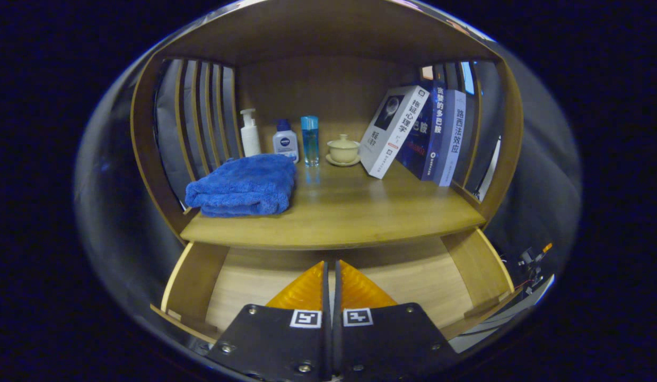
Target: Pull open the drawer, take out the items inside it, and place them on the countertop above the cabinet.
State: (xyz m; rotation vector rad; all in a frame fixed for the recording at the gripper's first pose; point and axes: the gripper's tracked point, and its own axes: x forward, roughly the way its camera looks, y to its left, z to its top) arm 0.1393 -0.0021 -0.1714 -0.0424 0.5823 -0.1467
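The wooden drawer (469,262) is pulled open below the countertop (349,212), and its bare floor shows around my fingers. My gripper (331,265) is shut, fingertips together with nothing between them, hovering over the middle of the drawer. On the countertop's left side lies a folded blue towel (243,185), beyond and left of the fingers.
At the back of the countertop stand a white pump bottle (250,133), a small white bottle (285,142), a blue tube (309,133) and a lidded cream cup on a saucer (343,150). Several books (413,132) lean at the right. Slatted side walls enclose the shelf.
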